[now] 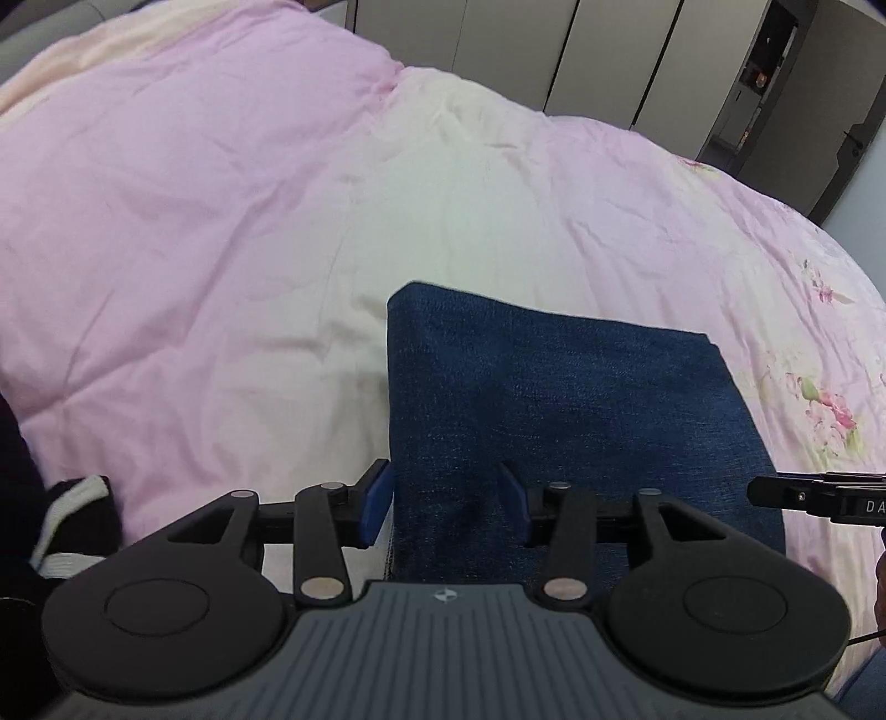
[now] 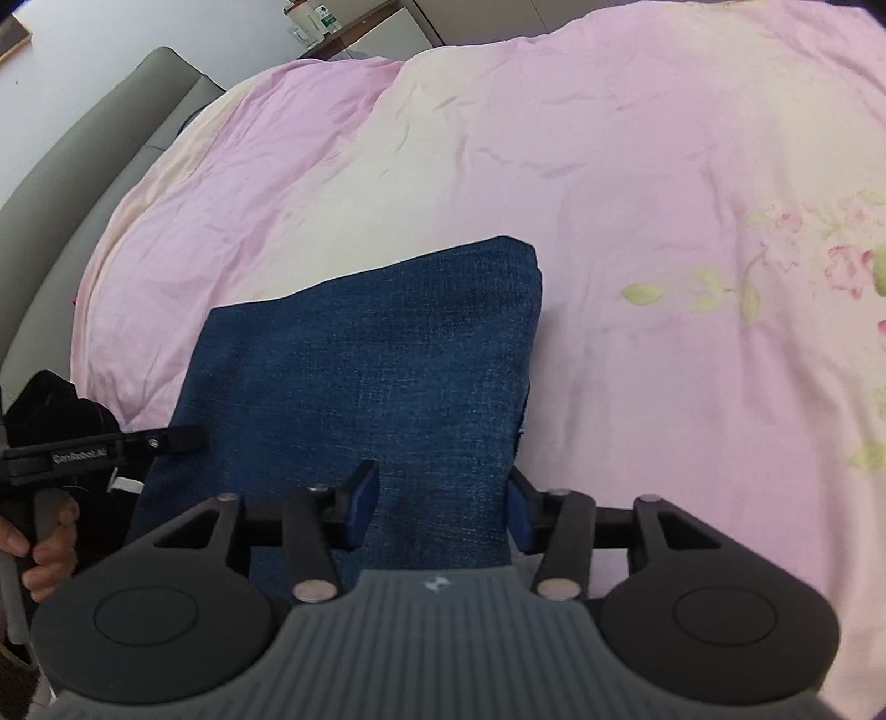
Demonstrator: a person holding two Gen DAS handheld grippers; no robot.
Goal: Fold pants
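Note:
The dark blue denim pants (image 1: 554, 399) lie folded into a flat rectangle on the bed, seen in both wrist views (image 2: 376, 360). My left gripper (image 1: 446, 507) hovers over the near left edge of the pants, jaws apart, blue pads (image 1: 376, 501) clear of the cloth. My right gripper (image 2: 440, 507) hangs above the near right edge, open as well, with nothing clamped. Each gripper shows in the other's view: the right one's tip (image 1: 775, 490) at the pants' right side, the left one's tip (image 2: 183, 437) at their left side, held by a hand (image 2: 50, 548).
A pink and cream quilt (image 1: 221, 221) with a flower print (image 2: 853, 266) covers the bed. A black garment with a white band (image 1: 77, 498) lies left of the pants. A grey headboard (image 2: 83, 166) and wardrobe doors (image 1: 609, 50) stand beyond the bed.

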